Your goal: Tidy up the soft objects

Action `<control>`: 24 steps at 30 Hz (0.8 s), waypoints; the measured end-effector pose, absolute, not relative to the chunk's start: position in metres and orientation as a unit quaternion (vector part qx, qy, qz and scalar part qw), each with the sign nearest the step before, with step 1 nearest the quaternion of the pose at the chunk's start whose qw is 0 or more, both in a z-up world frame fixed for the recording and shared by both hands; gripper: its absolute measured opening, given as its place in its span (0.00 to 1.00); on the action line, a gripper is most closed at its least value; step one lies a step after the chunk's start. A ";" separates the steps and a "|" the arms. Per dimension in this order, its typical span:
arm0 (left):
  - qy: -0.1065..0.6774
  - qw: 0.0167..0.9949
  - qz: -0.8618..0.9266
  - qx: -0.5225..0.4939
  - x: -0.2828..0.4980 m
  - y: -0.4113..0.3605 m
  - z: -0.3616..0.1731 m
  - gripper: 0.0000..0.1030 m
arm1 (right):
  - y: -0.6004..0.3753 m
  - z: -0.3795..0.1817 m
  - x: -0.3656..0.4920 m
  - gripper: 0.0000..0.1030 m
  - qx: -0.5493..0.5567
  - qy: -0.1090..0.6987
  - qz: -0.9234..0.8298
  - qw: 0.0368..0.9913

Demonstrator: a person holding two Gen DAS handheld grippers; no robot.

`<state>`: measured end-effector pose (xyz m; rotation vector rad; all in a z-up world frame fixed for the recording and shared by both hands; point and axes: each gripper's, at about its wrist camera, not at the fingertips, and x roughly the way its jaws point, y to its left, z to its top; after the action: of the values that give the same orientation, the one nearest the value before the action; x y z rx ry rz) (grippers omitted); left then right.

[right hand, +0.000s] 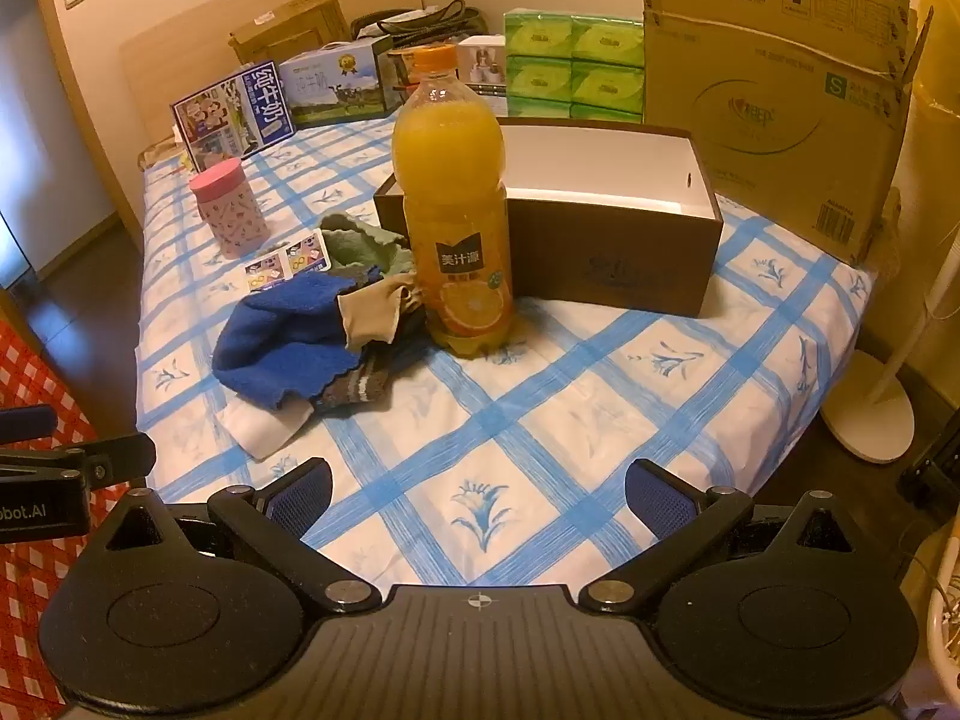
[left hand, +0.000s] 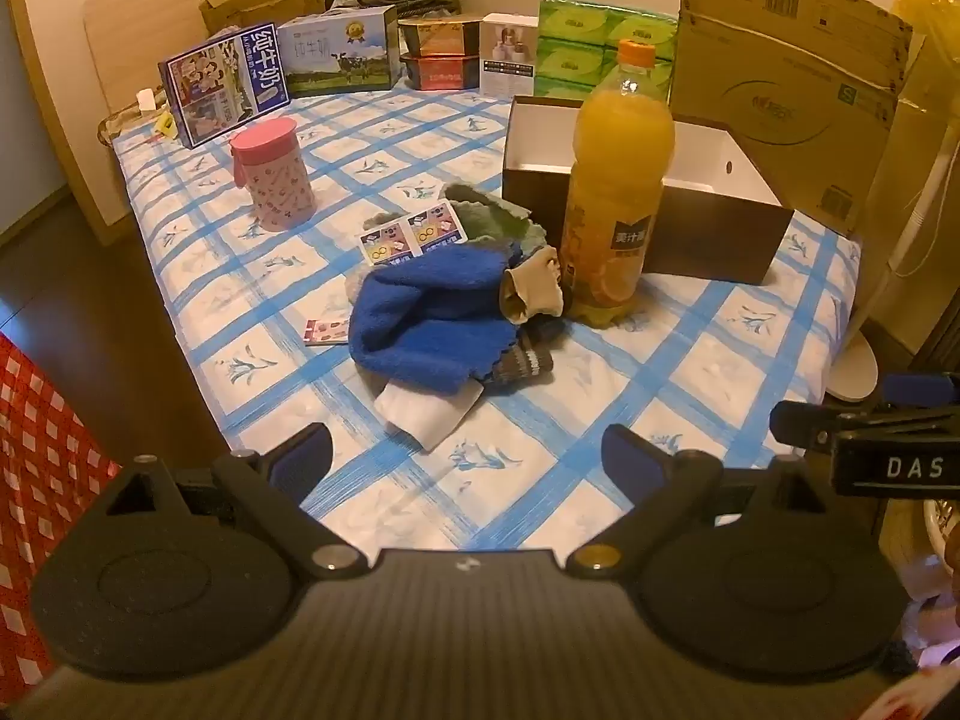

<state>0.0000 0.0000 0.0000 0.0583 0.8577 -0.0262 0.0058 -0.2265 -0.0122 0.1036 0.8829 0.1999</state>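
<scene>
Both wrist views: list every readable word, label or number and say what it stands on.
"美汁源" on the orange juice bottle label.
"纯牛奶" on the blue milk carton box.
"S" on the large cardboard box.
"DAS" on the right gripper body.
"obot.AI", cut off at the edge, on the left gripper body.
Barcodes, cards and remaining box print are too small or blurred.

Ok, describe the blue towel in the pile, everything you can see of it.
The blue towel is a thick, fleecy cloth in strong royal blue with a scalloped edge, crumpled and folded over itself. It sits on top of the pile on the checked bedspread. A white cloth pokes out beneath it, a striped grey knit piece lies under its edge, a beige sock rests against it, and a green cloth lies behind. Neither gripper touches it.
</scene>
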 end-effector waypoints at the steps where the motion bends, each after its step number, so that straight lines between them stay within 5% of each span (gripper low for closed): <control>1: 0.415 0.909 -0.013 0.029 0.000 0.000 0.000 0.93 | -0.227 -0.012 0.006 1.00 0.050 0.424 0.096 0.899; 24: 0.414 0.910 -0.014 0.027 0.000 0.000 0.000 0.93 | -0.227 -0.012 0.005 1.00 0.052 0.424 0.097 0.899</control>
<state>-0.0001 0.0000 0.0001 0.0549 0.8548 -0.0282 0.0048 -0.2271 -0.0121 0.1069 0.8775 0.2009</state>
